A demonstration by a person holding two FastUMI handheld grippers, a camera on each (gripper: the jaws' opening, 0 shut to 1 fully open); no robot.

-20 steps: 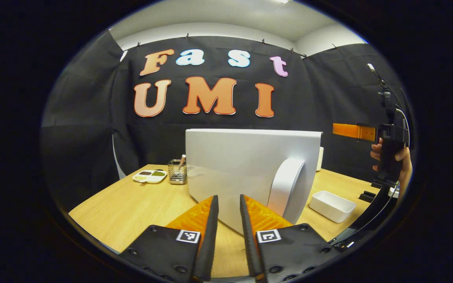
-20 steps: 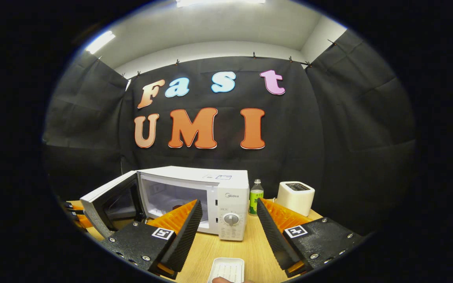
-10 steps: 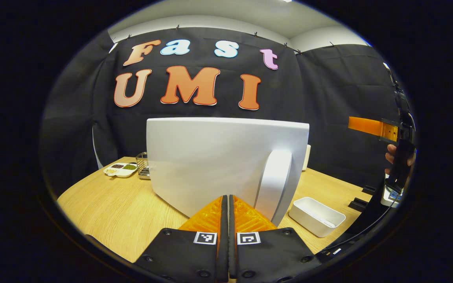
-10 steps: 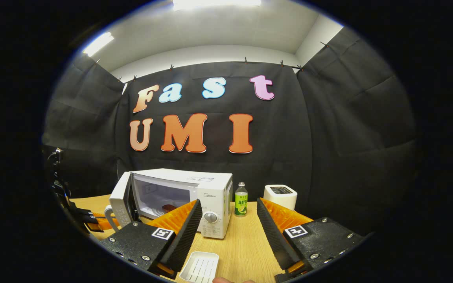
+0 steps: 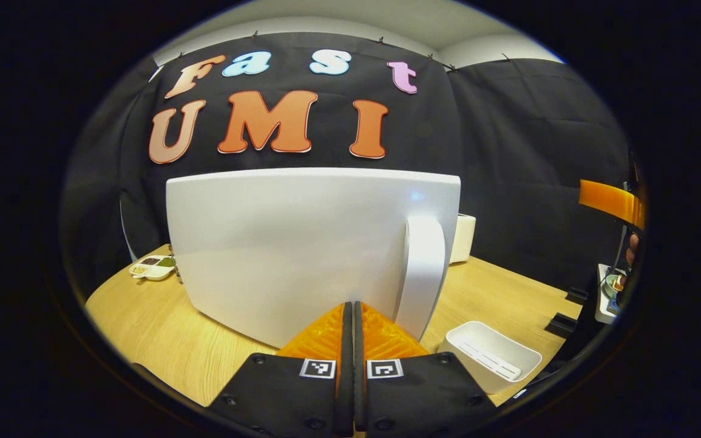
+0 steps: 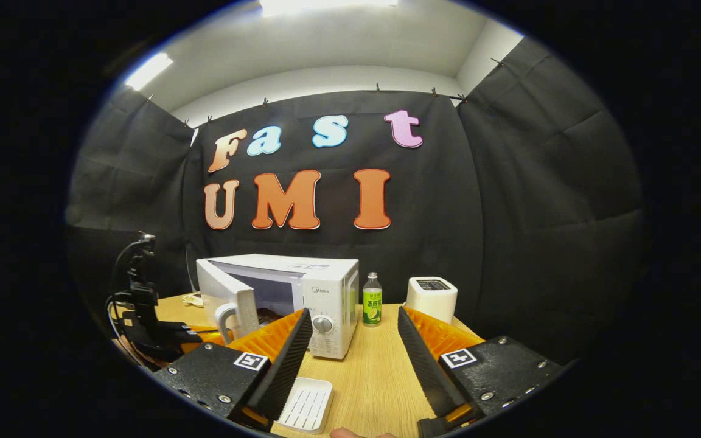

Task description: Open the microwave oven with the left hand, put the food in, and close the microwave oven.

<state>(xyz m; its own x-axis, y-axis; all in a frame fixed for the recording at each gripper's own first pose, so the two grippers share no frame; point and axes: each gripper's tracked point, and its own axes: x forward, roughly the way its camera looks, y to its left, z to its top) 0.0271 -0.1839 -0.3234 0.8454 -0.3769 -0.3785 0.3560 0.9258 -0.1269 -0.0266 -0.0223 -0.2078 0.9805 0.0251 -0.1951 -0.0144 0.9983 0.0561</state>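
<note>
Left gripper view: our left gripper [image 5: 350, 316] has its jaws together, gripping nothing, with the tips at the outer face of the microwave door [image 5: 302, 243], just beside its handle [image 5: 421, 274]. A white tray [image 5: 489, 362] lies on the table [image 5: 143, 328] to the right.

Right gripper view: our right gripper [image 6: 353, 340] has its jaws wide apart and empty, held back from the microwave [image 6: 289, 298], whose door stands partly ajar. We cannot make out the food inside. A bottle [image 6: 373, 299] and a toaster [image 6: 431, 298] stand right of the microwave.
</note>
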